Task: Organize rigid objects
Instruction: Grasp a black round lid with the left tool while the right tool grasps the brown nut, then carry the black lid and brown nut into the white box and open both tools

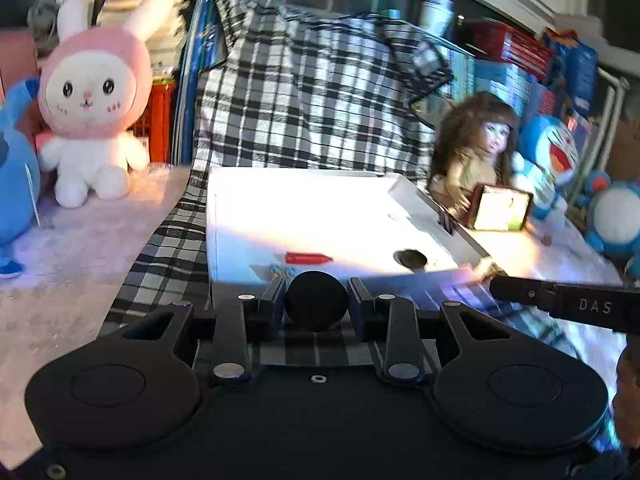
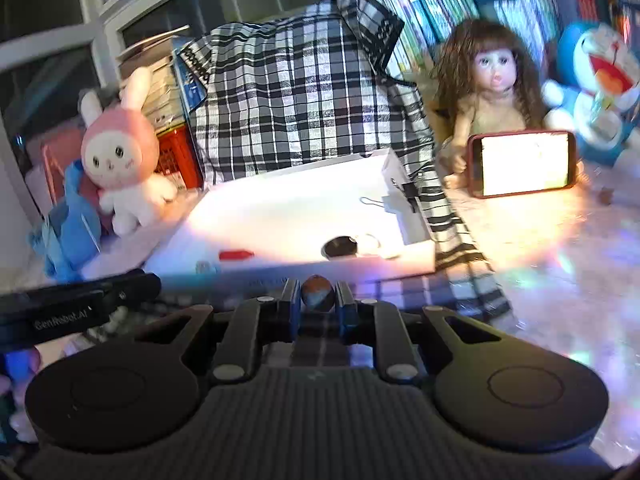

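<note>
My left gripper (image 1: pixel 317 300) is shut on a black round disc (image 1: pixel 317 306), held just before the near edge of a white shallow box (image 1: pixel 288 216). My right gripper (image 2: pixel 317 300) is shut on a small brown and blue egg-shaped piece (image 2: pixel 317 298), also just before the white box (image 2: pixel 304 208). Inside the box lie a red capsule-shaped piece (image 1: pixel 307 257) (image 2: pixel 236 255), a black round disc (image 1: pixel 410 258) (image 2: pixel 340 246), a white round piece (image 2: pixel 368 245) and a black wire clip (image 2: pixel 370 201). The right gripper's arm (image 1: pixel 568 304) enters the left wrist view from the right.
A black-and-white plaid cloth (image 1: pixel 304 92) lies under and behind the box. A pink rabbit plush (image 1: pixel 94 100), a blue plush (image 1: pixel 16 184), a long-haired doll (image 2: pixel 492 80), a lit phone (image 2: pixel 524 164) and Doraemon toys (image 1: pixel 550 156) surround it. Books stand behind.
</note>
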A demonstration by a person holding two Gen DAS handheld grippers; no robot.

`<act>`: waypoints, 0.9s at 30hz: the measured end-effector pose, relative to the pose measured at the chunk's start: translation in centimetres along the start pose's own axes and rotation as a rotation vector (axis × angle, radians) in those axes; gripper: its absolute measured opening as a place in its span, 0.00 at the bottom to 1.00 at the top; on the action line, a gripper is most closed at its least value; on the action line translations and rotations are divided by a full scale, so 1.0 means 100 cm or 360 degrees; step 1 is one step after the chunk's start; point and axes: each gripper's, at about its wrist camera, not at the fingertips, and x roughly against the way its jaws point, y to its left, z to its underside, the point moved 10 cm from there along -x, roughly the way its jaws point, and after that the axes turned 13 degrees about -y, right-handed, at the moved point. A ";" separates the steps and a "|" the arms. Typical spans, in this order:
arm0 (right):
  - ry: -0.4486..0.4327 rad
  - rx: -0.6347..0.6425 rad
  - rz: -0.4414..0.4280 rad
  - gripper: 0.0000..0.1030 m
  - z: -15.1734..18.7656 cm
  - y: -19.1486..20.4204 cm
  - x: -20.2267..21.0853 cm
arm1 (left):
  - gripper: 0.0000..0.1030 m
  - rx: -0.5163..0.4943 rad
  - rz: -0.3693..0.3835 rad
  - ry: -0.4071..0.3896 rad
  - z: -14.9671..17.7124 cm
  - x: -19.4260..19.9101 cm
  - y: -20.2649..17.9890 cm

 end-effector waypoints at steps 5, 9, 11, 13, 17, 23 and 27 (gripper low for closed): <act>0.0078 -0.0113 -0.0007 0.22 -0.010 0.000 -0.037 | 0.31 0.0035 -0.0061 0.0024 -0.015 -0.037 0.019; 0.0136 -0.0150 -0.0003 0.22 -0.011 0.004 -0.063 | 0.31 0.0037 -0.0112 0.0070 -0.018 -0.065 0.027; 0.0142 -0.0126 0.0012 0.22 -0.012 0.008 -0.075 | 0.31 0.0030 -0.0125 0.0084 -0.018 -0.076 0.028; 0.0140 -0.0110 0.0013 0.22 -0.013 0.012 -0.084 | 0.31 0.0021 -0.0147 0.0094 -0.016 -0.086 0.029; 0.0177 -0.0114 0.0026 0.22 -0.009 0.017 -0.103 | 0.31 -0.0004 -0.0178 0.0112 -0.010 -0.101 0.029; 0.0213 -0.0086 0.0057 0.22 -0.002 0.016 -0.118 | 0.31 -0.0017 -0.0195 0.0131 -0.001 -0.112 0.031; 0.0231 -0.0052 0.0083 0.22 0.003 0.015 -0.124 | 0.31 -0.0045 -0.0201 0.0155 0.007 -0.115 0.031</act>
